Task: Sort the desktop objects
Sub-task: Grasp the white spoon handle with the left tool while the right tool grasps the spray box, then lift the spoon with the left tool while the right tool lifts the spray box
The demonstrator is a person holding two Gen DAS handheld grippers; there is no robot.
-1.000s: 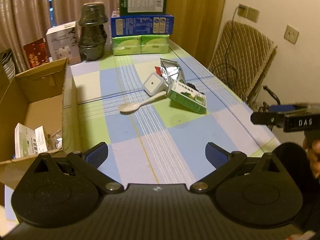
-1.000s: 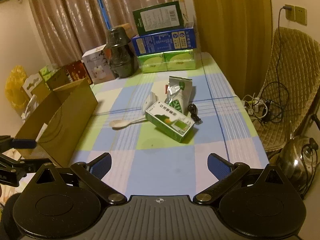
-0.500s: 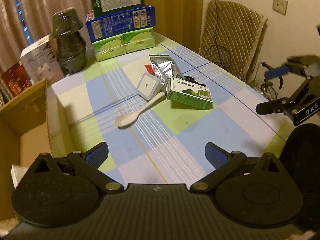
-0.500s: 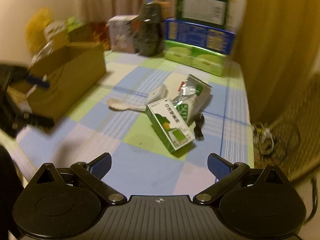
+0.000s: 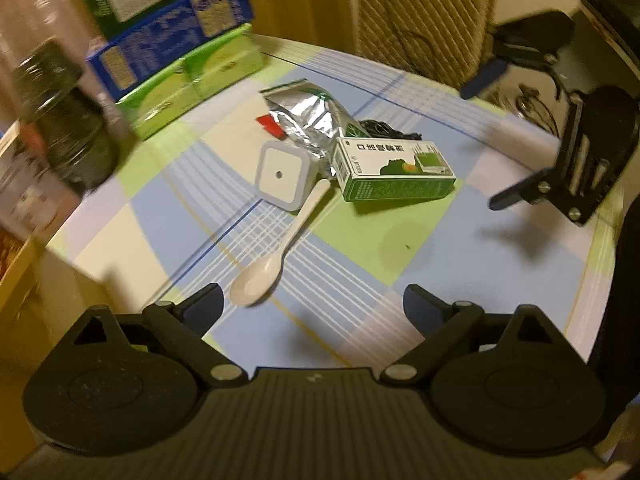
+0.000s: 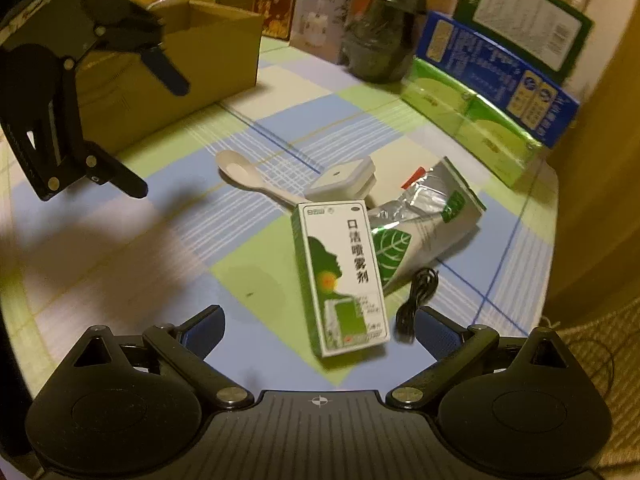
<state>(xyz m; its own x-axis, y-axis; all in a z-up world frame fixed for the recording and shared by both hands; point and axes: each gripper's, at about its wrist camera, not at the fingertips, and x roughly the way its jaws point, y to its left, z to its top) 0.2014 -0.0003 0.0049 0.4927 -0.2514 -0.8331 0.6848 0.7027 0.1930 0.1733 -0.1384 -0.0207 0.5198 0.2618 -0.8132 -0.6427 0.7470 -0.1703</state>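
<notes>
A white spoon (image 5: 280, 248) (image 6: 248, 176), a white square plug (image 5: 282, 176) (image 6: 340, 180), a silver foil pouch (image 5: 312, 116) (image 6: 424, 216), a green-and-white carton (image 5: 394, 170) (image 6: 340, 276) and a black cable (image 6: 416, 300) lie clustered on the checked tablecloth (image 5: 460, 260). My left gripper (image 5: 312, 306) hovers just short of the spoon's bowl. Its jaws are closing, still wide, with nothing between them. My right gripper (image 6: 320, 326) is open over the carton's near end, which lies between its fingers untouched.
An open cardboard box (image 6: 192, 52) stands at the table's left edge. Stacked green and blue cartons (image 6: 500, 92) and a dark jar (image 6: 380, 32) line the back. A quilted chair (image 5: 420, 20) stands beyond the right edge. A small red scrap (image 5: 270, 124) lies beside the pouch.
Both grippers have rolled and dropped toward the cluster, which now looks larger. The left has come up to the spoon, the right to the carton. The left jaws stand slightly narrower.
</notes>
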